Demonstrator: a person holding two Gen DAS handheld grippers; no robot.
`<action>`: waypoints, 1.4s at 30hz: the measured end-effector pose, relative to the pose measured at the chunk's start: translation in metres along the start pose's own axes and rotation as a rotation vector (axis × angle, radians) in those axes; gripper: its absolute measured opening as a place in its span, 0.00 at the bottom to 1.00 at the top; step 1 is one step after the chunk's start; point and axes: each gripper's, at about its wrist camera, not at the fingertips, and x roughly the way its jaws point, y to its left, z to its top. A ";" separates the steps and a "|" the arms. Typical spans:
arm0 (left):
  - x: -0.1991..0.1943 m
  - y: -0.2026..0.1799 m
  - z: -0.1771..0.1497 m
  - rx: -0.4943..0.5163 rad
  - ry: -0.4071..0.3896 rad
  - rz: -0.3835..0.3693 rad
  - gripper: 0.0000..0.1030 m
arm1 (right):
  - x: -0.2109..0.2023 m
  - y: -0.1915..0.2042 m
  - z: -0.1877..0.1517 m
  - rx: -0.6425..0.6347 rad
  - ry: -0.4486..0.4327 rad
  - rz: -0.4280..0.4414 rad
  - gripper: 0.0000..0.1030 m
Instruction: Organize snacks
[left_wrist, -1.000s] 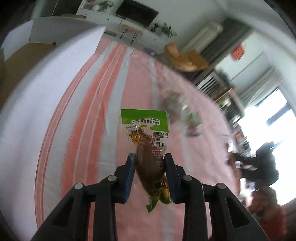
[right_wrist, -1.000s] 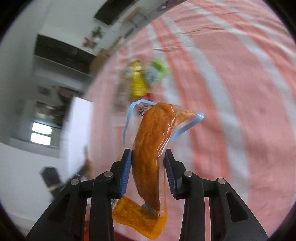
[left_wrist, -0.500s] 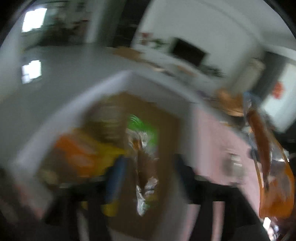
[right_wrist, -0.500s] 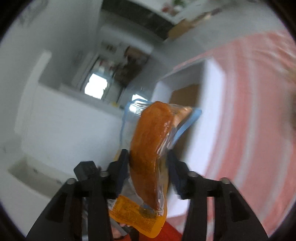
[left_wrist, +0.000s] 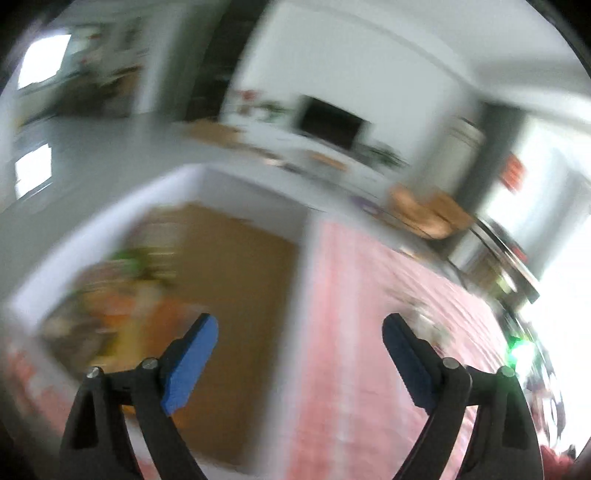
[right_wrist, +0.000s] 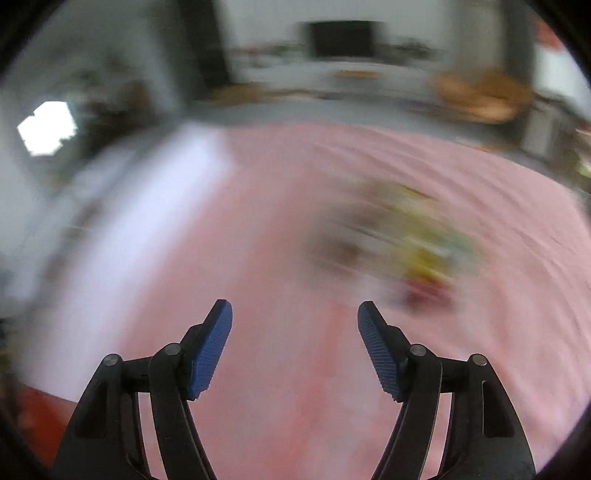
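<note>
Both views are blurred by motion. My left gripper (left_wrist: 300, 328) is open and empty, over the right wall of a white box (left_wrist: 306, 266) with a brown floor. Several snack packets (left_wrist: 122, 295), orange, yellow and green, lie in the box's left part. My right gripper (right_wrist: 294, 314) is open and empty above the pink striped tablecloth (right_wrist: 280, 221). A blurred pile of snack packets (right_wrist: 417, 251), yellow, green and red, lies on the cloth ahead to its right. The white box's wall (right_wrist: 140, 206) shows at the left of the right wrist view.
The pink striped cloth (left_wrist: 369, 332) covers the table right of the box, with a few blurred packets (left_wrist: 424, 317) on it. Behind are a TV (left_wrist: 328, 122) on a white cabinet, a wooden chair (left_wrist: 428, 210) and a bright window at the right.
Both grippers held snack packets a second ago, swung toward the white box, and now stand open and empty. The right gripper has turned back toward the pile on the cloth.
</note>
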 end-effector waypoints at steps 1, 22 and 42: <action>0.011 -0.029 -0.007 0.052 0.025 -0.047 0.96 | 0.002 -0.025 -0.013 0.042 0.003 -0.047 0.72; 0.268 -0.168 -0.128 0.382 0.330 0.151 1.00 | -0.008 -0.218 -0.083 0.340 -0.025 -0.355 0.82; 0.267 -0.166 -0.128 0.373 0.328 0.155 1.00 | -0.006 -0.219 -0.086 0.341 -0.026 -0.352 0.83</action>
